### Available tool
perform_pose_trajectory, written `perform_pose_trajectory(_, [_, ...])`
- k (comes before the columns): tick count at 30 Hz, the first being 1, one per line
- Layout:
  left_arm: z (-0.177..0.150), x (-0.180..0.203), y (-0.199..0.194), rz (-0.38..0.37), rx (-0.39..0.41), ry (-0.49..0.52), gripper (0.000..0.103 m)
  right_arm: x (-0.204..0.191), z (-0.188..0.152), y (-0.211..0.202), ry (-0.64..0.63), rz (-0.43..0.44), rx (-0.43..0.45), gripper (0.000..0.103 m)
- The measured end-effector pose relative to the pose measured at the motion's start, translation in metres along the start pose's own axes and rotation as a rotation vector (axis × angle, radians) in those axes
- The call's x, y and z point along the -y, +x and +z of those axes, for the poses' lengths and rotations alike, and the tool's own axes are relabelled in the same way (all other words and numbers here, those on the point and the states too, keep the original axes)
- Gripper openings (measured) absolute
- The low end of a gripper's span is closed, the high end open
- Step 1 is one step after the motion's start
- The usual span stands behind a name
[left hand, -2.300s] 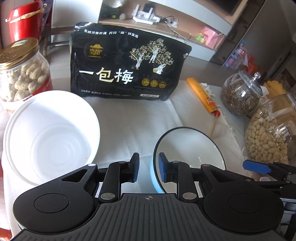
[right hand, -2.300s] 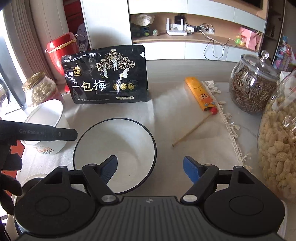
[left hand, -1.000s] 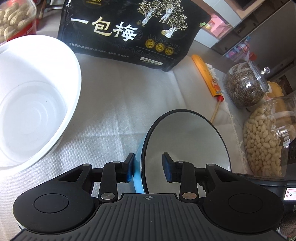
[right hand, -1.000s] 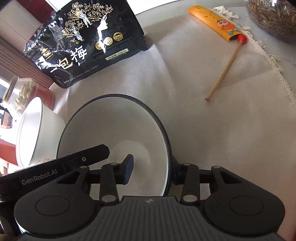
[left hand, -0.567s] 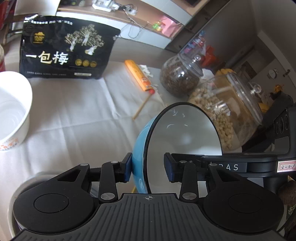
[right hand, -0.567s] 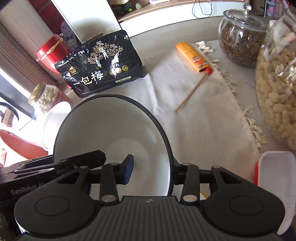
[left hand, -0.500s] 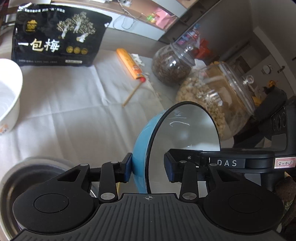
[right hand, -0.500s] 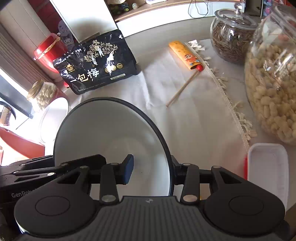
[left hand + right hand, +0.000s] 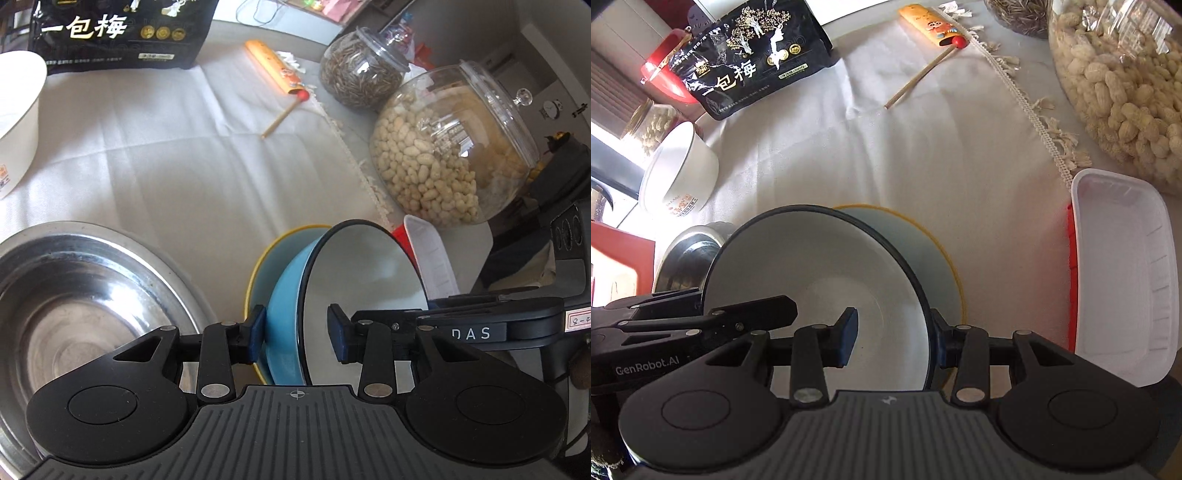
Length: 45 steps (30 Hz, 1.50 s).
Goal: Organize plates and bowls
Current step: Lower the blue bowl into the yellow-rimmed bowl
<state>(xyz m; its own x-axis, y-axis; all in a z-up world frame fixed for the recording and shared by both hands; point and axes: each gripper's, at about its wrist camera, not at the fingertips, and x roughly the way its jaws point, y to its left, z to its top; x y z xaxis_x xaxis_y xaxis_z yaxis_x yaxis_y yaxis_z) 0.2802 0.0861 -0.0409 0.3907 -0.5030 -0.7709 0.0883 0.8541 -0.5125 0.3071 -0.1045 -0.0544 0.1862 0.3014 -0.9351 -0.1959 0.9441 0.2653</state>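
1. A white cloth (image 9: 177, 158) with a fringed edge covers the table; behind it are a shelf with cables and a pale wall.
2. On the cloth: black snack bag (image 9: 118, 33), peanut jar (image 9: 447, 155), seed jar (image 9: 358, 81), white bowl (image 9: 679, 173), steel bowl (image 9: 85, 295), white tray (image 9: 1123, 273).
3. The blue bowl (image 9: 286, 306) is blue outside, white inside, dark-rimmed.
4. It hangs tilted over a yellow-rimmed bowl (image 9: 923, 251).
5. The left gripper (image 9: 297, 334) and right gripper (image 9: 894, 338) each clamp its rim on opposite sides.
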Motion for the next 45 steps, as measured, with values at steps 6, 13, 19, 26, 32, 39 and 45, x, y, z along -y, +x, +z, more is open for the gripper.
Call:
perform_pose_trajectory(6, [0.003, -0.002, -0.002, -0.004, 0.008, 0.007, 0.039, 0.009, 0.002, -0.001, 0.020, 0.017, 0.023, 0.040])
perform_pose_trajectory(13, [0.008, -0.004, -0.028, -0.038, 0.081, 0.039, 0.030, 0.004, 0.004, -0.013, -0.030, -0.026, 0.086, 0.040])
perform_pose_trajectory(19, [0.009, 0.003, -0.018, 0.104, 0.095, 0.102, 0.030, -0.002, 0.001, -0.024, -0.107, -0.068, 0.183, 0.040])
perform_pose_trajectory(26, [0.017, 0.000, 0.010, 0.116, 0.033, 0.099, 0.030, 0.010, -0.002, -0.020, -0.098, -0.104, 0.229, 0.043])
perform_pose_trajectory(32, [0.021, 0.002, 0.033, 0.104, -0.015, 0.090, 0.031, 0.037, -0.004, 0.022, 0.051, 0.052, 0.051, 0.044])
perform_pose_trajectory(39, [0.022, -0.002, 0.037, 0.085, -0.030, 0.071, 0.032, 0.035, -0.003, 0.034, 0.077, 0.141, 0.021, 0.049])
perform_pose_trajectory(45, [0.028, -0.010, 0.033, 0.072, -0.013, 0.029, 0.033, 0.037, 0.021, 0.041, 0.081, 0.140, 0.051, 0.049])
